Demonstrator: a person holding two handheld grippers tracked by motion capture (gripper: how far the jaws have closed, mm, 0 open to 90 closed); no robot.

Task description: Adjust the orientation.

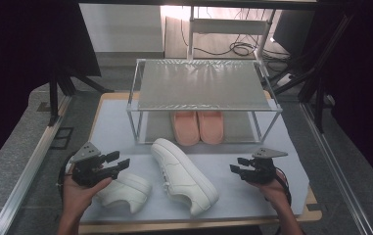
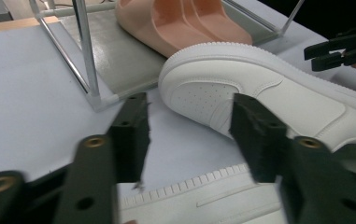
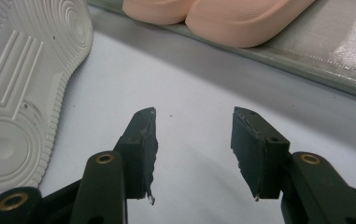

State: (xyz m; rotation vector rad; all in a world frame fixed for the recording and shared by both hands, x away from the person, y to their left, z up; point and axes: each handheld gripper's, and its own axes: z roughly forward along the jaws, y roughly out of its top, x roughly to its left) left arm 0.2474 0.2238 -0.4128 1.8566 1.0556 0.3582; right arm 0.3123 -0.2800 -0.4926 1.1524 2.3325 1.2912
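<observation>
left tongs (image 1: 116,162) sit released right over the lower-left sneaker (image 1: 125,191), closest hand; right tongs (image 1: 239,165) gape empty, lower right

near sneaker (image 1: 124,192) — heel hidden by left gripper (image 1: 115,163) | slippers (image 1: 198,126) — heels under shelf (image 1: 201,85)

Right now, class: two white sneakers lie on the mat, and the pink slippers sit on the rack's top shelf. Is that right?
Not quite. The pink slippers sit on the rack's bottom shelf, under the bare top one, as the high view shows. Both white sneakers do lie on the mat.
</observation>
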